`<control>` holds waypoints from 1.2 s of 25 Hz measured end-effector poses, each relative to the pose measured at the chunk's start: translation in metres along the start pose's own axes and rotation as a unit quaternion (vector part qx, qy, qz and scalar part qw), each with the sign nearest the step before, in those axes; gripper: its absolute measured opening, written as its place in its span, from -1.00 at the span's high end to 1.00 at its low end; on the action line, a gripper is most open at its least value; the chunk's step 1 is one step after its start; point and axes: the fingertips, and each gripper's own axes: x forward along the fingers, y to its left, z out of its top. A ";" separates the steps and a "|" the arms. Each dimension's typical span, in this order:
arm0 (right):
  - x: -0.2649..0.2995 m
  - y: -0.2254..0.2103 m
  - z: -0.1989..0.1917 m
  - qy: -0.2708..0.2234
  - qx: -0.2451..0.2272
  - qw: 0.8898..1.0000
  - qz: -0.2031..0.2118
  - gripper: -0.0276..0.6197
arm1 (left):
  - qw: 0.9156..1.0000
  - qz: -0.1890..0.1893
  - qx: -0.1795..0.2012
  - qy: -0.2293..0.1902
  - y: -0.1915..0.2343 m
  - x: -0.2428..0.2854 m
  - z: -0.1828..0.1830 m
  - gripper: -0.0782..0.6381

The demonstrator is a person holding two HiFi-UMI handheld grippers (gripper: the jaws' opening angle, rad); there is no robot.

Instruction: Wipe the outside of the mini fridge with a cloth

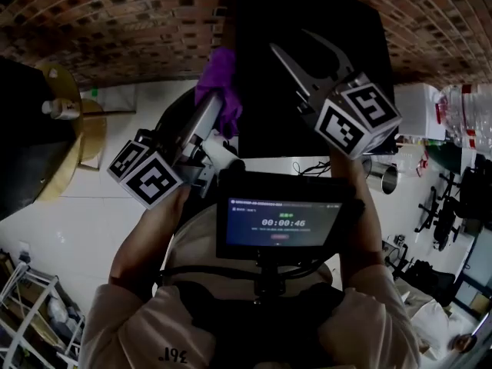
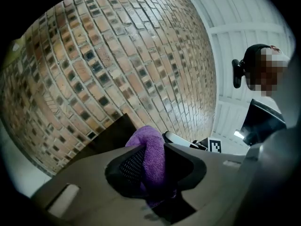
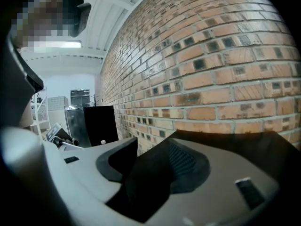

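Nearest, a dark screen (image 1: 280,225) is mounted at the person's chest, and a forearm is seen on either side of it, each reaching away over the white floor (image 1: 61,221). Each hand is closed on a gripper handle just behind a marker cube.

The left gripper (image 2: 153,147) is raised on the left and aimed about level at the wall. Its jaws are clamped on a purple cloth (image 1: 219,87), which is bunched between the pads and bulges out past the tips. The cloth is held at the left edge of the mini fridge (image 1: 269,121), towards the far end of that edge. Whether it actually touches the black surface cannot be made out.

The right gripper (image 3: 153,149) is held on the right, above the near part of the fridge's black top and tilted slightly down. Its jaws are spread apart. A corner of the fridge's black body is seen in the gap between them, but no grip on it is seen.

The fridge appears as a plain black box directly ahead of the person.

Clear bottles (image 1: 461,121) are gathered to the right of the fridge.

Farthest away, a brick wall (image 1: 115,29) is seen behind the fridge, spanning the scene from left to right.
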 end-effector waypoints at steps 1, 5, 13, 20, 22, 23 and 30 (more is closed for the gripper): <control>0.001 0.003 0.000 0.000 -0.003 1.000 0.010 0.30 | 1.000 0.006 0.003 -0.003 -0.002 -0.002 -0.002 0.47; 0.004 0.014 0.000 -0.008 -0.013 0.999 0.051 0.30 | 0.999 0.047 0.021 -0.016 0.000 -0.008 -0.008 0.47; 0.002 0.023 0.003 -0.019 -0.029 0.996 0.082 0.30 | 0.997 0.071 0.024 -0.018 0.010 -0.007 -0.018 0.47; 0.007 0.023 0.001 -0.009 -0.025 0.996 0.085 0.30 | 0.999 0.050 0.003 -0.010 0.030 -0.006 -0.029 0.47; 0.009 0.024 -0.001 -0.006 -0.024 0.996 0.083 0.30 | 0.999 0.046 -0.004 -0.005 0.042 -0.006 -0.036 0.47; 0.010 0.024 -0.002 -0.005 -0.024 0.996 0.083 0.30 | 0.999 0.047 -0.009 -0.003 0.048 -0.006 -0.039 0.47; 0.003 0.021 0.002 0.003 -0.022 0.997 0.077 0.30 | 0.999 0.046 -0.012 -0.002 0.066 0.000 -0.056 0.46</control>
